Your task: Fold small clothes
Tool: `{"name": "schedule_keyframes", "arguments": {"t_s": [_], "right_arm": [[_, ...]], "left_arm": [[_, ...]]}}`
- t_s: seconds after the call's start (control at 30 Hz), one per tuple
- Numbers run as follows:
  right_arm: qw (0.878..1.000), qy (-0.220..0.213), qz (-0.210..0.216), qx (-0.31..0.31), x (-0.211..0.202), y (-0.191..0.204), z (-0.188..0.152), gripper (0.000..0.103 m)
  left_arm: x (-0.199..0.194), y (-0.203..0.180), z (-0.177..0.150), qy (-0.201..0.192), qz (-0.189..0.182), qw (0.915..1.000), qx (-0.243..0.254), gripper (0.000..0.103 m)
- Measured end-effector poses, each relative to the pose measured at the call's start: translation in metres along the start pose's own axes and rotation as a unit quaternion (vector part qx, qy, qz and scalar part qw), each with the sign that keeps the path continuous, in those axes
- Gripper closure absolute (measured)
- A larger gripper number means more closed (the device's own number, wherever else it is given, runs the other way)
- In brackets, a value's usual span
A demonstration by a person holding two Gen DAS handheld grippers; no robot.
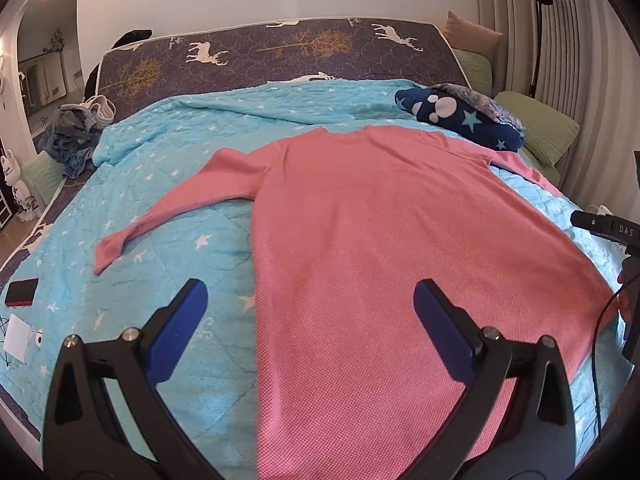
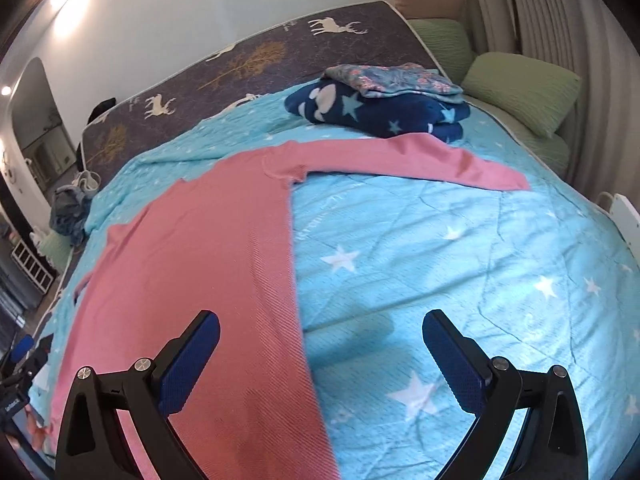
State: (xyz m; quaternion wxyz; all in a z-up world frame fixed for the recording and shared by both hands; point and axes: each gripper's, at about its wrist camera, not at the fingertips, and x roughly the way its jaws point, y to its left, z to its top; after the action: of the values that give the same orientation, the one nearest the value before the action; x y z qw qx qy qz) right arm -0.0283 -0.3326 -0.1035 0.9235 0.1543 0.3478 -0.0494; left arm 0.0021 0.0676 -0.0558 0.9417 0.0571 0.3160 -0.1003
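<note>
Pink long-sleeved top (image 1: 360,240) spread flat, unfolded, on a turquoise star-print quilt (image 1: 180,248) covering the bed. Body of the top running from the near edge toward the headboard side; one sleeve (image 1: 168,208) angled out to the left in the left wrist view, cuff lying on bare quilt; the other sleeve (image 2: 420,162) stretched out to the right in the right wrist view, passing just in front of a folded navy blanket (image 2: 384,114) with stars and white paw shapes. Patterned folded cloth (image 2: 392,78) resting on top of that blanket.

Left gripper (image 1: 310,304) held above the near part of the top, jaws spread wide, nothing between the blue pads (image 1: 176,328); left pad over the quilt, right pad over pink fabric. Right gripper (image 2: 320,340) likewise wide apart and holding nothing, left pad over the edge of the top, right pad over bare quilt. Contact with the fabric not determinable from either view, possibly hovering just above.

Beyond the quilt, a dark mattress (image 1: 280,44) with white deer and gold trees. Green pillows (image 2: 520,88) along the right side. Heap of grey and blue clothes (image 1: 76,132) at far left. Small black-and-red object (image 1: 22,292) and white card (image 1: 18,338) at the near left edge.
</note>
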Motion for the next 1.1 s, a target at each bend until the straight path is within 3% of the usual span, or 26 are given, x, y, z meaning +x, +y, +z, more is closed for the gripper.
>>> {"name": "schedule_keyframes", "arguments": {"t_s": [0.1, 0.37, 0.53, 0.67, 0.83, 1.1], "right_arm": [[0.999, -0.026, -0.018, -0.034, -0.014, 0.009, -0.002, 0.000], [0.992, -0.092, -0.011, -0.087, -0.054, 0.045, -0.001, 0.000], [0.983, -0.140, -0.026, -0.116, -0.072, 0.068, -0.004, 0.000], [0.983, -0.130, -0.026, -0.127, -0.072, 0.079, -0.001, 0.000], [0.984, -0.117, -0.016, -0.131, -0.071, 0.087, -0.001, 0.000], [0.983, -0.122, -0.011, -0.135, -0.073, 0.098, -0.003, 0.000]], "left_arm": [[-0.002, -0.003, 0.002, -0.004, -0.009, 1.0000, 0.000, 0.001], [-0.007, -0.016, 0.007, -0.007, -0.026, 0.9996, -0.009, 0.001], [-0.008, -0.016, 0.009, 0.008, -0.027, 0.9983, -0.051, 0.001], [-0.011, -0.017, 0.009, 0.009, -0.022, 0.9977, -0.064, 0.001], [-0.017, -0.026, 0.011, -0.006, 0.010, 0.9988, -0.048, 0.001], [-0.019, -0.040, 0.013, -0.011, 0.004, 0.9995, -0.029, 0.001]]}}
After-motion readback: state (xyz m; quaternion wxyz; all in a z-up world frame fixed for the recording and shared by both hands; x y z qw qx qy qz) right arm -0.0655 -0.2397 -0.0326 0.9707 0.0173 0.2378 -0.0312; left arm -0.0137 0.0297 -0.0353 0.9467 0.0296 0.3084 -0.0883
